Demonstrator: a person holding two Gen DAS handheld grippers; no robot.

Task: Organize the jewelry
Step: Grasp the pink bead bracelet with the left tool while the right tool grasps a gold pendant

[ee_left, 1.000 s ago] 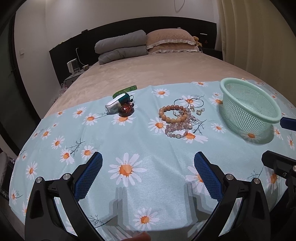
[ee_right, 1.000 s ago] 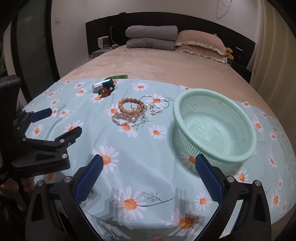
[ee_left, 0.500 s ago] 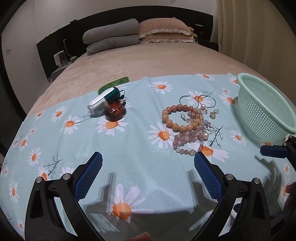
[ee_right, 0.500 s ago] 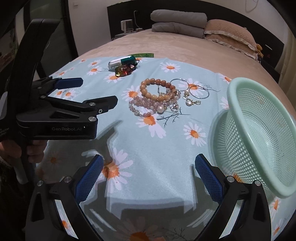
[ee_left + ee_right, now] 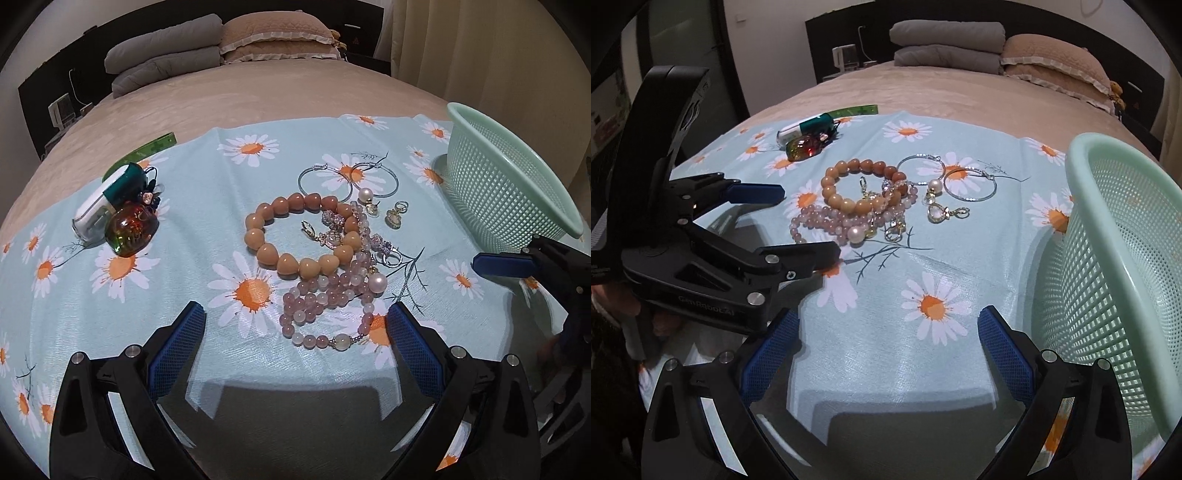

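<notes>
- Left gripper (image 5: 295,325) spread wide, empty, straddling pink bead bracelet (image 5: 325,299) so it can pinch.
- Right gripper (image 5: 888,328) also spread, empty, beside mesh basket (image 5: 1123,229), the likely drop point.

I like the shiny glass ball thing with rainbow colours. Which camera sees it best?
The left wrist view. There the round, iridescent green-and-red glass ornament is large and clear, lying on the daisy-print cloth against a white-and-green case. In the right wrist view it is far off, small and flattened.
</notes>
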